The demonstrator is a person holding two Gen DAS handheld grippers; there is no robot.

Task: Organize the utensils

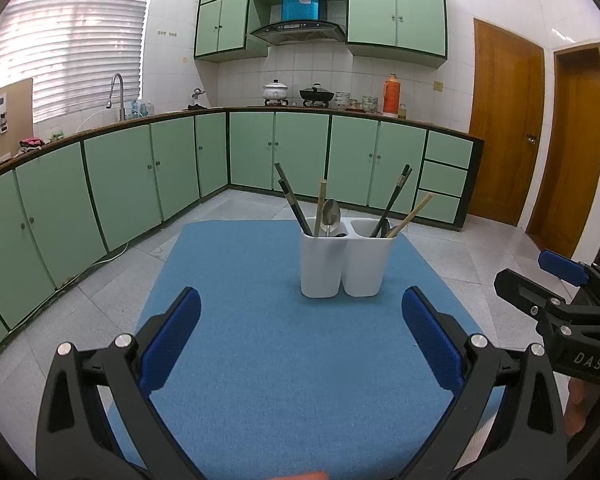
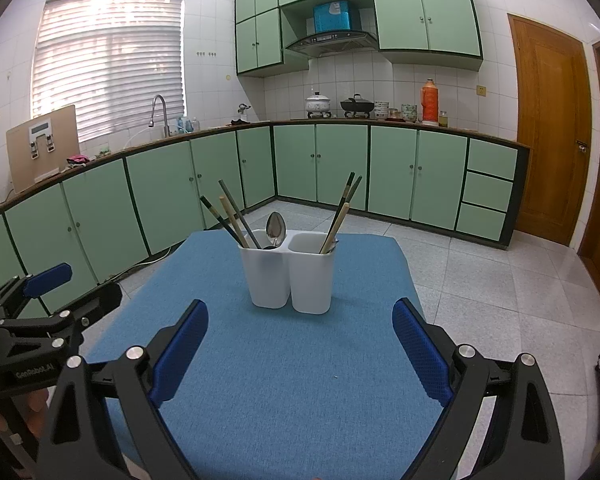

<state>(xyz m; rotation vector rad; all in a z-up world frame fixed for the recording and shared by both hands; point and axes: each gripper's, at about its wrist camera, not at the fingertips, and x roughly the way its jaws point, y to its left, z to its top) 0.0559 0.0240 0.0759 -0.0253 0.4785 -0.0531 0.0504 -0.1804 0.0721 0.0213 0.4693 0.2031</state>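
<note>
White twin holder stands dead ahead of both grippers — left gripper, right gripper — fingers spread wide, empty; utensils upright, neither clearly nearer.

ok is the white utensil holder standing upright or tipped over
Upright. The white utensil holder sits flat on the blue mat, both openings facing up, with chopsticks and a spoon sticking out the top.

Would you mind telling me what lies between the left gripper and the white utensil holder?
Only bare blue mat, as the left wrist view shows: the open left gripper faces the white utensil holder with nothing lying on the stretch between them.
</note>
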